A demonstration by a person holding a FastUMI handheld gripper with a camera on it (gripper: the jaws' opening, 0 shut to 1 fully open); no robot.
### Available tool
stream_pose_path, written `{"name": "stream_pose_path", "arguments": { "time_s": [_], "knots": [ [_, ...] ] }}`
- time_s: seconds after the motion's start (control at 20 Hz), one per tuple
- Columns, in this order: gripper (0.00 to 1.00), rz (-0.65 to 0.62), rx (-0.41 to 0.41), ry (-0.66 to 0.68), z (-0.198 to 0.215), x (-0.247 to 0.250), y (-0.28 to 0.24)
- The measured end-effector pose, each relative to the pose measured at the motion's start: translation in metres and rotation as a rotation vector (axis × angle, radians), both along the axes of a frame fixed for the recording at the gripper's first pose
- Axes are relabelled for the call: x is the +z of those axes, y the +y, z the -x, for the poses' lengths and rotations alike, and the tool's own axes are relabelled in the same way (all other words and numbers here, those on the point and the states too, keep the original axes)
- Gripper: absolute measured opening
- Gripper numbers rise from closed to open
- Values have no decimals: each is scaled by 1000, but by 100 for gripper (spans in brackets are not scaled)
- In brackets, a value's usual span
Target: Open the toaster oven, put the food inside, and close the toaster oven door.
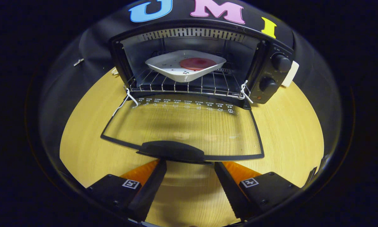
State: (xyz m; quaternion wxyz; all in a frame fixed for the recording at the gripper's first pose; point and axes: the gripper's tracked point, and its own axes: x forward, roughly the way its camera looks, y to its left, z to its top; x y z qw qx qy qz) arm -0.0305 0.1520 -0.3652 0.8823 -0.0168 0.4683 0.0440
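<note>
The black toaster oven [264,67] stands on the wooden table with its glass door [182,129] folded down flat toward me. Inside, on the wire rack [176,85], sits a white square plate [176,74] carrying a round red slice of food [196,63]. My gripper [190,165] is open, its two black fingers [154,179] spread just below the door's black handle [173,150]. The fingertips reach up to the handle's underside, one on each side of its middle. Nothing is held between them.
Two black knobs [281,63] sit on the oven's right panel, with a white plug block [291,75] beside it. White strings [125,99] hang at both door hinges. Bare wooden table [289,126] spreads left and right of the door.
</note>
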Motion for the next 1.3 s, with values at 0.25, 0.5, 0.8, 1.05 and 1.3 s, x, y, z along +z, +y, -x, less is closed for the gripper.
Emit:
{"name": "stream_pose_path", "arguments": {
  "time_s": [0.25,0.5,0.8,1.05,1.3],
  "knots": [
    [99,31,60,-30,-4,5,1],
    [99,51,139,-105,-4,31,4],
    [98,20,190,-220,-13,88,6],
    [100,-34,154,-343,-46,147,8],
    [100,-113,132,-501,-68,231,2]
  ]
}}
